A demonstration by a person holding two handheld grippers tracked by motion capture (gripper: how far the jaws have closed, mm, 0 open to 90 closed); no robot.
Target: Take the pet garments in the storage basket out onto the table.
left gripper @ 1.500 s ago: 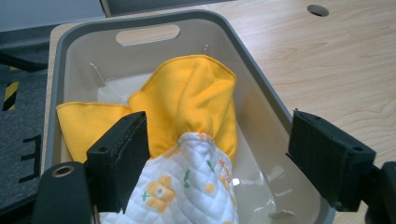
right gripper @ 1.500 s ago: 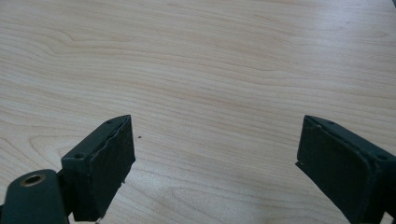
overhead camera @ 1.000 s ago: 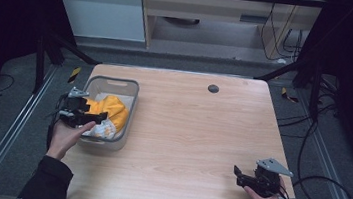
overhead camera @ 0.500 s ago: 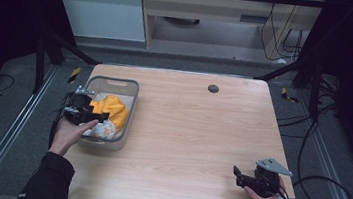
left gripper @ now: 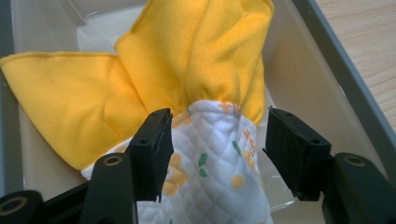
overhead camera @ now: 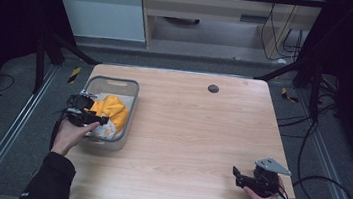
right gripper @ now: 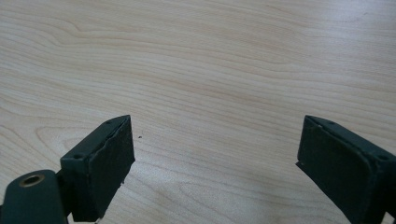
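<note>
Grey plastic bin [overhead camera: 131, 105], left on light wooden tabletop [overhead camera: 196, 132]: yellow cloth [left gripper: 187, 60], white quilted floral cloth [left gripper: 210, 163]. Left tool [left gripper: 215, 140] apart, straddling quilted cloth. Right tool [right gripper: 215, 163] apart, near right.

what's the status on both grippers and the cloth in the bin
Left gripper open, jaws straddling quilted cloth in grey bin. Right gripper open over bare table. Nothing in the way.

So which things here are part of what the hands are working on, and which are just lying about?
In play:
left gripper, jaws open around the cloth
yellow and white quilted cloth
grey bin holding it

Lying about:
right gripper, open over bare table
black disc
</note>
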